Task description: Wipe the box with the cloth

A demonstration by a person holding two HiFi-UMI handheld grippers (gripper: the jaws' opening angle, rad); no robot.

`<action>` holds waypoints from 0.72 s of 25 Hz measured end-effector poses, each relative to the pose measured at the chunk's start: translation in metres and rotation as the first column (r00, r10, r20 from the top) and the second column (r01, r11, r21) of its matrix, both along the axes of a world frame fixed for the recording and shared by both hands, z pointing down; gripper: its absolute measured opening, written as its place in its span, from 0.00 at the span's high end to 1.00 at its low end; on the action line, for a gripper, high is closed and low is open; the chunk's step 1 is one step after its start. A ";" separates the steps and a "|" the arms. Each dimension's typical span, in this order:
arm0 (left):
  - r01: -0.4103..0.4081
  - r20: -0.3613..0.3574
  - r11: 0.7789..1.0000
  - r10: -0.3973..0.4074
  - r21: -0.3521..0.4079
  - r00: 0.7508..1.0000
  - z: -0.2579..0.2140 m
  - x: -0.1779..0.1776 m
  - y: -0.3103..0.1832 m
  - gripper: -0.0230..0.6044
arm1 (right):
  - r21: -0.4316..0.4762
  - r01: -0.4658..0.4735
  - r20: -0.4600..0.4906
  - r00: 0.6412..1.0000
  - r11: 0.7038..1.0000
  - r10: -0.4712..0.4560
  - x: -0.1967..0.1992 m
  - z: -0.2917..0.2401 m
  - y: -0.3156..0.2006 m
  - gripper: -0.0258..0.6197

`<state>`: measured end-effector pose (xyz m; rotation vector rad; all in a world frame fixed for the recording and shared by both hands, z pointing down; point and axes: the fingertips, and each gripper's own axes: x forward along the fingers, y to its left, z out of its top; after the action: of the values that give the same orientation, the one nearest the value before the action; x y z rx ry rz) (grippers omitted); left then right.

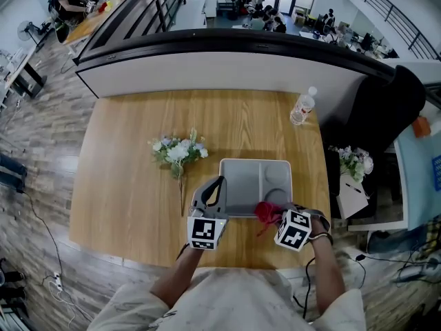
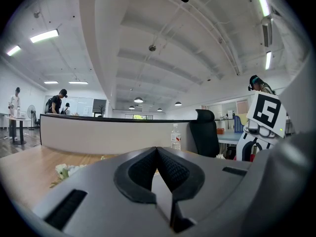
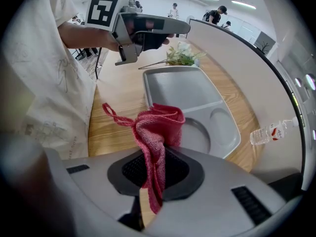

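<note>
A grey compartment tray, the box [image 1: 255,178] [image 3: 182,90], lies on the wooden table in front of me. My right gripper [image 1: 277,217] [image 3: 155,169] hovers over the tray's near right corner, shut on a red cloth [image 1: 267,212] [image 3: 158,132] that bunches up above its jaws and trails a loop to the left. My left gripper [image 1: 219,183] [image 2: 157,154] is held off the table at the tray's near left corner, level and pointing away from me. Its jaws are pressed together with nothing between them.
A bunch of white flowers [image 1: 179,150] [image 3: 181,56] lies left of the tray. A water bottle [image 1: 302,107] [image 3: 271,131] stands at the table's far right corner, next to a black chair [image 1: 393,109]. A curved counter wall [image 1: 220,67] runs behind the table.
</note>
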<state>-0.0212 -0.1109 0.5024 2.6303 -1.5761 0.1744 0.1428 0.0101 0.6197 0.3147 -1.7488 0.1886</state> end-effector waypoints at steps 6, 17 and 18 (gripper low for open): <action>0.001 -0.003 1.000 -0.001 -0.004 1.000 0.001 0.000 -0.002 0.94 | -0.007 0.002 -0.004 1.000 1.000 -0.002 0.000 0.000 0.000 0.86; 0.006 -0.002 1.000 -0.006 -0.007 1.000 0.002 -0.002 -0.004 0.94 | -0.025 0.049 -0.029 0.998 0.999 -0.049 0.000 -0.002 0.004 0.86; 0.008 -0.002 1.000 -0.008 -0.006 1.000 0.002 -0.002 -0.004 0.94 | -0.033 0.049 -0.027 0.998 0.998 -0.050 0.000 -0.002 0.005 0.86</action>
<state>-0.0234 -0.1149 0.5044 2.6182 -1.5824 0.1759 0.1429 0.0148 0.6174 0.2492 -1.7225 0.1760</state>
